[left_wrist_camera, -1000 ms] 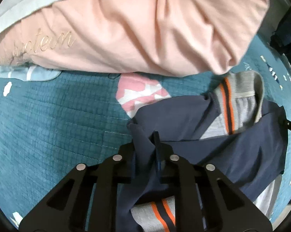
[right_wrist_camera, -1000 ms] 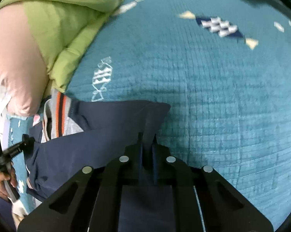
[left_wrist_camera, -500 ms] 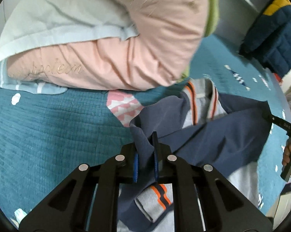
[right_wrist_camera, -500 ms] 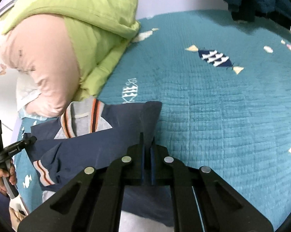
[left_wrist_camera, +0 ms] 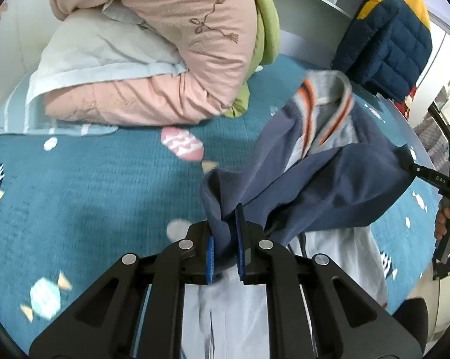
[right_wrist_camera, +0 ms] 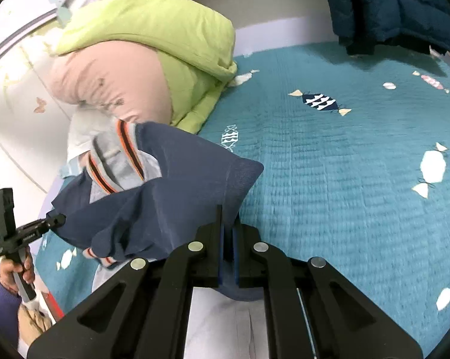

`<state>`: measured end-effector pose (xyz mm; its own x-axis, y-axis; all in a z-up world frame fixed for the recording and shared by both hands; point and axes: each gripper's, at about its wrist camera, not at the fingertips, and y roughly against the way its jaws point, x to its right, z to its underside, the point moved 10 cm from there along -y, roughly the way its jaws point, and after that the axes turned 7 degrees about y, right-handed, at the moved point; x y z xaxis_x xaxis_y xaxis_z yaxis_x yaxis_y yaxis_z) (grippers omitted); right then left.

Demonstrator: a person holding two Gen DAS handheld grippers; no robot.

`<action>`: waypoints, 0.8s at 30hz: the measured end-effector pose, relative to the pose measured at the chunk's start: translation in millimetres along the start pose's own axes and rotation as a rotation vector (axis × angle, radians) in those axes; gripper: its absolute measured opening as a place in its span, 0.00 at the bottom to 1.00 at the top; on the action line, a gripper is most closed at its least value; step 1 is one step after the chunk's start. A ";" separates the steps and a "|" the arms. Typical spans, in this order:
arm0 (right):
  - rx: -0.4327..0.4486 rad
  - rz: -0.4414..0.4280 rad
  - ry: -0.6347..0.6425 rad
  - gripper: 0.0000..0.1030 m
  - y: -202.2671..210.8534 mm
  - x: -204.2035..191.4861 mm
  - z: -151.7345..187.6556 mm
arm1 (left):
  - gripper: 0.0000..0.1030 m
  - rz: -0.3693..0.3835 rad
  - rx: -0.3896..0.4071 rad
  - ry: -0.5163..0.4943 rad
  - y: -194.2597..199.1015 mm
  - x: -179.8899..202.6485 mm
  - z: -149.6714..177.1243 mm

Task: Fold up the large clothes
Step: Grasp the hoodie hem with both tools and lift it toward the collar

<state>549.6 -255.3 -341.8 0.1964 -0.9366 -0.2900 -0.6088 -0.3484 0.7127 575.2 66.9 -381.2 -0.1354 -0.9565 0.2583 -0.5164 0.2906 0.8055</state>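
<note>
teal quilted bedspread [right_wrist_camera: 329,179] with candy prints, pink-and-green duvet [left_wrist_camera: 171,53] on pale pillow [left_wrist_camera: 96,56], navy-yellow puffer jacket [left_wrist_camera: 392,36]

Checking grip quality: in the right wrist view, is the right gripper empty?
No, the right gripper is shut on a corner of the navy garment, whose fabric sits pinched between its pads.

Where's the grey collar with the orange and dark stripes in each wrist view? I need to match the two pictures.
Left wrist view: the striped collar sits upper right of centre, at the top of the lifted navy top.
Right wrist view: the striped collar sits left of centre, in front of the pink quilt.
Shared landmark: the green quilt folded against the pink one.
</note>
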 end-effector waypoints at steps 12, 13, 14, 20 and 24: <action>-0.066 0.014 0.041 0.05 55.1 -28.6 155.5 | 0.10 -0.029 -0.181 -0.043 23.2 -17.5 176.8; -0.092 0.018 0.025 0.05 52.5 -24.8 171.2 | 0.10 -0.032 -0.198 -0.045 21.5 -18.9 189.7; -0.111 0.021 0.004 0.07 51.9 -23.3 183.4 | 0.10 -0.035 -0.224 -0.046 18.6 -20.5 204.7; -0.178 0.075 -0.099 0.22 60.6 -10.0 229.5 | 0.11 -0.052 -0.299 -0.027 13.9 -28.8 251.2; -0.169 0.016 -0.263 0.40 78.5 -3.5 239.7 | 0.26 -0.034 -0.312 0.025 24.3 -36.4 260.4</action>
<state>316.9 -270.6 -437.9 -0.0312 -0.9081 -0.4177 -0.4699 -0.3555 0.8080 347.3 102.4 -509.9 -0.0996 -0.9662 0.2379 -0.2354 0.2552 0.9378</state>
